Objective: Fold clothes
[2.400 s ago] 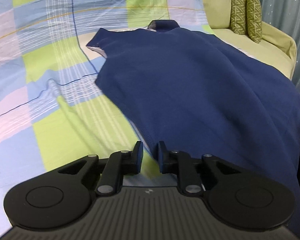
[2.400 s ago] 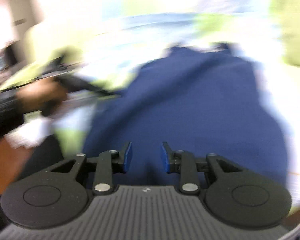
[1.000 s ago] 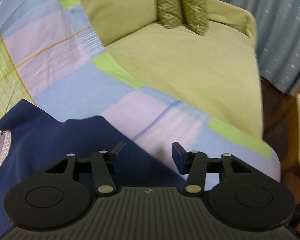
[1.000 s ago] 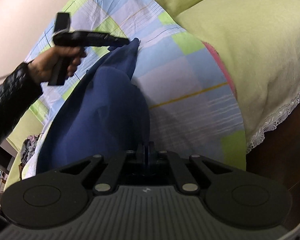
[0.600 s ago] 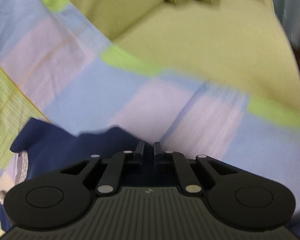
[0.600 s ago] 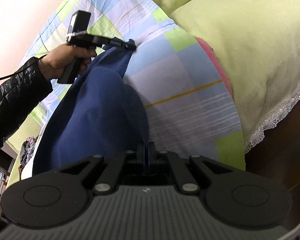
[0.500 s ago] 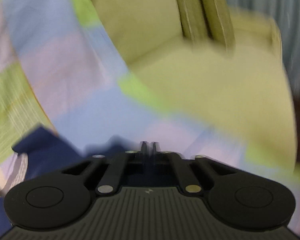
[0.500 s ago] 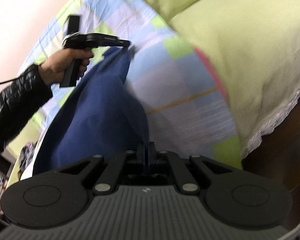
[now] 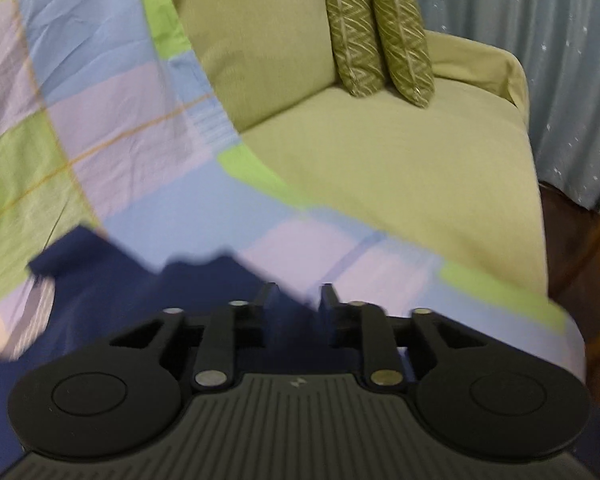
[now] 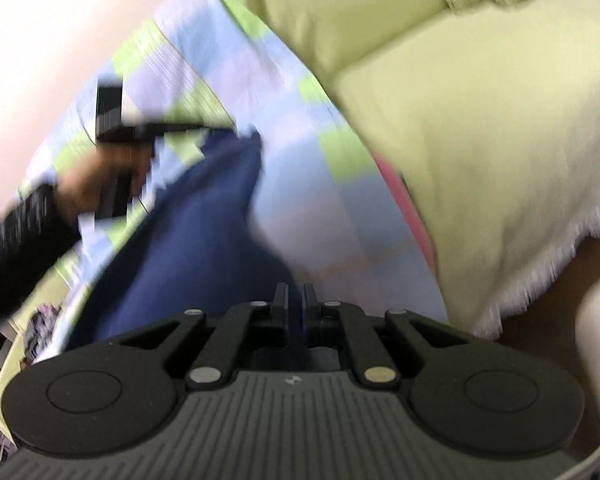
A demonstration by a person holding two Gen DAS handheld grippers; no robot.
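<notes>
A navy garment (image 9: 120, 280) lies on a checked bedsheet (image 9: 100, 112). In the left wrist view my left gripper (image 9: 296, 292) is over the garment's edge. Its jaws are opening, and a fold of navy cloth stands in the gap without being pressed. In the right wrist view the garment (image 10: 204, 232) runs as a long raised fold from my right gripper (image 10: 295, 292) up to the left gripper (image 10: 228, 130), held by a hand in a black sleeve (image 10: 20, 248). The right jaws are starting to open, with only a narrow gap and navy cloth still pinched in it.
A light green sofa seat (image 9: 400, 160) with two patterned cushions (image 9: 380, 32) adjoins the sheet on the right. A blue curtain (image 9: 560, 60) hangs behind it. In the right wrist view a green cover with white fringe (image 10: 480, 140) borders the sheet, with dark floor beyond.
The left gripper closed on the garment's edge, shifted across the sheet and has now parted its jaws again. The right gripper stayed on the cloth, rose a little, and a narrow gap has appeared between its jaws.
</notes>
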